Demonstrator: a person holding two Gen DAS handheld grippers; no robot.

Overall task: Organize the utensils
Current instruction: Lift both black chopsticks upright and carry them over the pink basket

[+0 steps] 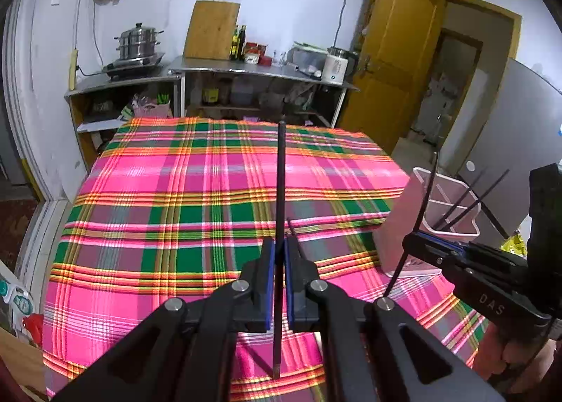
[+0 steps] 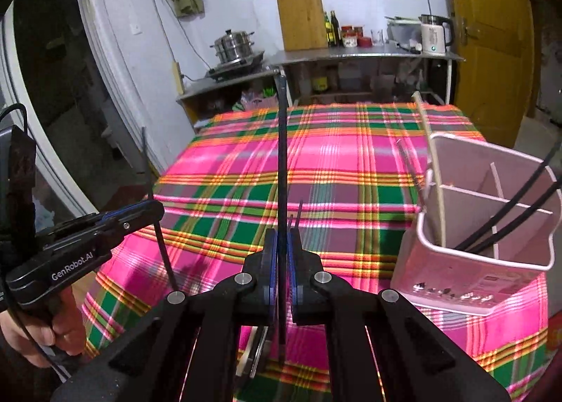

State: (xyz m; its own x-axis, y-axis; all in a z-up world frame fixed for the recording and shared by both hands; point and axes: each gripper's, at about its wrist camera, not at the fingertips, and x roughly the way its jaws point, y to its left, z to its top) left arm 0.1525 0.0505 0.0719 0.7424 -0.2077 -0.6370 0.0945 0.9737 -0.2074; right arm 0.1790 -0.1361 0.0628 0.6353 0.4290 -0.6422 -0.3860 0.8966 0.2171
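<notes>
My left gripper (image 1: 280, 254) is shut on a black chopstick (image 1: 281, 184) that stands upright above the plaid tablecloth (image 1: 196, 191). My right gripper (image 2: 282, 247) is shut on another black chopstick (image 2: 281, 163), also upright. A pink divided utensil holder (image 2: 488, 226) stands at the table's right side, with several black chopsticks (image 2: 520, 205) and a pale wooden stick (image 2: 432, 170) in it. The holder also shows in the left wrist view (image 1: 453, 205), just behind the right gripper (image 1: 418, 244). The left gripper shows at the left of the right wrist view (image 2: 151, 208).
A dark utensil (image 2: 258, 352) lies on the cloth under my right gripper. Behind the table stand metal shelves (image 1: 260, 68) with a steamer pot (image 1: 138, 41), a cutting board (image 1: 212, 29), bottles and a kettle (image 1: 337, 64). A yellow door (image 1: 393, 50) is at the right.
</notes>
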